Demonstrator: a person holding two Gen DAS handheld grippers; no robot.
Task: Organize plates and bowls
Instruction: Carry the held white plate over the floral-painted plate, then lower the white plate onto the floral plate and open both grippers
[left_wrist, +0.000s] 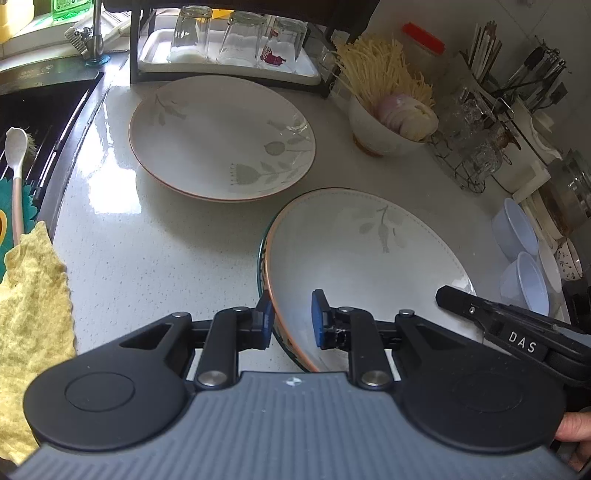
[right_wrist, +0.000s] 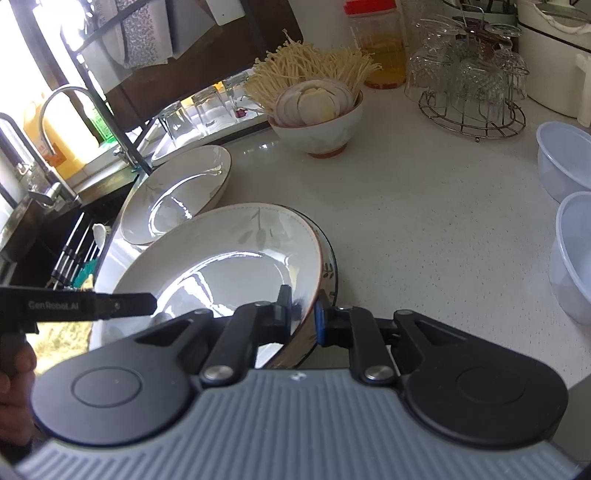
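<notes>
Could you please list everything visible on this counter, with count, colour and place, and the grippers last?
Near plate: one, white with grey leaf print, stacked on a dark-rimmed dish, front of counter.
Far plate: one, white with grey floral print, flat on the counter near the sink.
Ceramic bowl: one, white, holding enoki mushrooms and sliced onion, back of counter.
Plastic bowls: two, pale blue, right edge.
Tumblers: three, clear, upside down on a white tray.
Wire rack: one, metal, holding cut-glass cups.
Jar: one, red lid, yellow contents.
Cloth: one, yellow, left by the sink.
Left gripper: black, blue pads astride the near plate's rim.
Right gripper: black, pads on the opposite rim.
</notes>
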